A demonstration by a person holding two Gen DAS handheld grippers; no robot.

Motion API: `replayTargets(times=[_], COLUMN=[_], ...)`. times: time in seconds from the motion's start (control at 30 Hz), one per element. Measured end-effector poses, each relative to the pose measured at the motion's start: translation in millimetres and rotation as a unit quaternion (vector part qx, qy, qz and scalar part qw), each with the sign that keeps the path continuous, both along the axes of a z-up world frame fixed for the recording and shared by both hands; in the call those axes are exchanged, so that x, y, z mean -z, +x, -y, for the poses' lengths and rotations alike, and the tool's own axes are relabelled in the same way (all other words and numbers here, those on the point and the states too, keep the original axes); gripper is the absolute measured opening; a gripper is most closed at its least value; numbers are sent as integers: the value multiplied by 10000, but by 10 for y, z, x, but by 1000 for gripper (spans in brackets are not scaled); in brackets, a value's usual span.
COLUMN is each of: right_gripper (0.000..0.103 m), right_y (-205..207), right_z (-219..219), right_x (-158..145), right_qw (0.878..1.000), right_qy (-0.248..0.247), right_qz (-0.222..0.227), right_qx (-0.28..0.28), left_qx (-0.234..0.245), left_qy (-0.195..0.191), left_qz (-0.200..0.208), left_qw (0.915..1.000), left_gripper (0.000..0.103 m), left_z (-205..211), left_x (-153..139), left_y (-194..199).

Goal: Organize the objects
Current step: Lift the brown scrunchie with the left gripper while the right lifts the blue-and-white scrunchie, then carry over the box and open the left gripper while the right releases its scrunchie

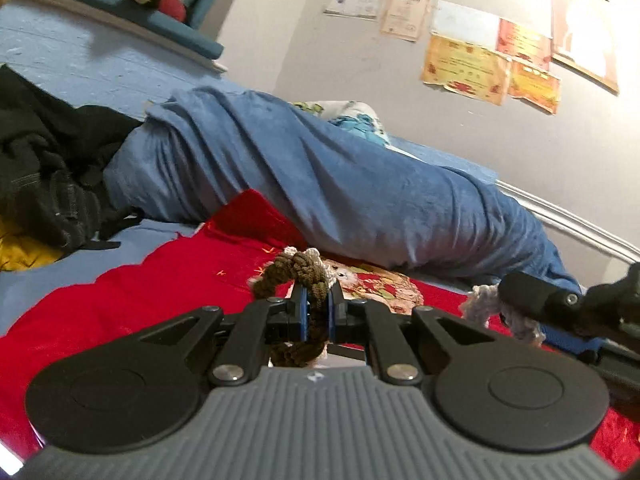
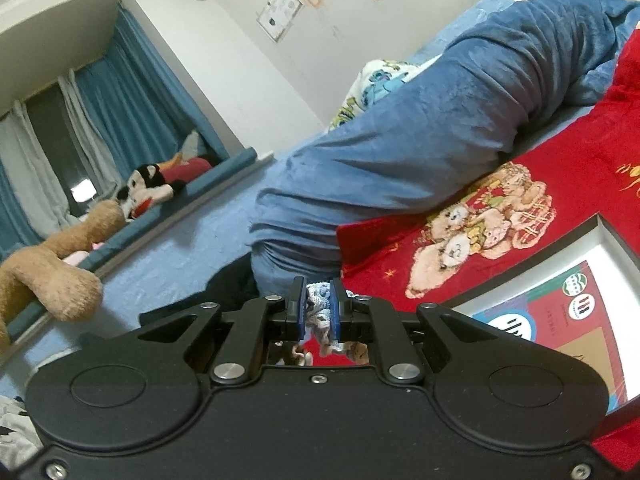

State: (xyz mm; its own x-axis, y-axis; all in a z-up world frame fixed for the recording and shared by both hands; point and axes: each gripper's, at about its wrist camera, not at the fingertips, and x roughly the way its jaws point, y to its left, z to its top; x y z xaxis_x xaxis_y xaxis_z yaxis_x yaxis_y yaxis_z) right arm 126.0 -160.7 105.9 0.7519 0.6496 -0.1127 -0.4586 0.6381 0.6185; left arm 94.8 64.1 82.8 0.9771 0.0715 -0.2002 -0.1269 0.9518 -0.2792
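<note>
My left gripper (image 1: 318, 312) is shut on an olive-brown braided cord (image 1: 296, 270), which loops up above the fingertips and hangs below them. It is held over a red blanket (image 1: 132, 288) with a teddy-bear print. My right gripper (image 2: 318, 312) is shut on a pale blue and white crocheted piece (image 2: 318, 295). In the left wrist view the right gripper (image 1: 520, 292) shows at the right edge, with the white crocheted piece (image 1: 480, 306) hanging from it. A shallow white box (image 2: 560, 304) with a colourful printed sheet inside lies on the blanket at the right of the right wrist view.
A rolled blue blanket (image 1: 340, 176) lies across the bed behind the red one. Dark clothes (image 1: 44, 168) are heaped at the left. Plush toys (image 2: 148, 188) sit on a blue-cushioned window ledge. Certificates (image 1: 464, 64) hang on the grey wall.
</note>
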Motion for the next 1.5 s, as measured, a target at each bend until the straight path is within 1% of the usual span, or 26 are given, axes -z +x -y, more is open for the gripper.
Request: replayTargets(times=[0.07,0.2,0.3,0.47,0.57,0.67,0.73,0.83,0.9,1.03,1.07,1.13,1.2,1.27,1.33,1.5], right_gripper=[13,13,13,13,13,13,13,13,13,13,13,13,13,13,13,13], right_y=[65,210,314,496,558,613,666,700,735,838,859,862,871,890,910,929], right_z=[-6,-14,-35,-185,-291,-343,-367,-380,-343,-231,-215,-190,-190,-217,-266,-355], right_x=[12,41,48,43,81,171,234,344,455,682,733,808,848,862,861,934], right_qw=[10000,9999,9998,9998,9997,9994,9990,9989,9988,9976,9970,9963,9957,9950,9940,9902], right_qy=[-25,59,149,129,85,87,-3,-214,-194,-229,-283,-396,-486,-583,-703,-946], right_qz=[-50,-123,-113,-69,-84,-207,-325,-304,-365,-625,-687,-738,-773,-806,-827,-1024], right_qx=[17,68,44,-142,-230,-282,-295,-277,-278,-206,-198,-180,-150,-129,-115,-98], left_qx=[93,227,270,402,547,688,696,743,702,1032,1066,1078,1001,1006,1026,1047], left_qy=[120,-9,60,142,360,569,515,306,250,109,163,445,939,1304,1461,1611], left_qz=[-21,-187,-245,-359,-413,-469,-553,-842,-877,-1069,-1112,-1183,-1266,-1389,-1467,-1683], left_qw=[9999,9996,9993,9984,9970,9949,9947,9932,9934,9888,9879,9861,9824,9765,9729,9668], left_gripper=[12,12,12,13,14,14,14,13,13,13,13,13,13,13,14,14], left_z=[-37,-97,-70,13,64,55,-10,-153,-200,-174,-122,-3,167,291,366,442], left_x=[26,69,106,173,226,283,302,316,335,404,432,480,532,583,616,682], left_y=[28,99,111,138,177,244,307,453,491,526,523,527,507,509,500,514])
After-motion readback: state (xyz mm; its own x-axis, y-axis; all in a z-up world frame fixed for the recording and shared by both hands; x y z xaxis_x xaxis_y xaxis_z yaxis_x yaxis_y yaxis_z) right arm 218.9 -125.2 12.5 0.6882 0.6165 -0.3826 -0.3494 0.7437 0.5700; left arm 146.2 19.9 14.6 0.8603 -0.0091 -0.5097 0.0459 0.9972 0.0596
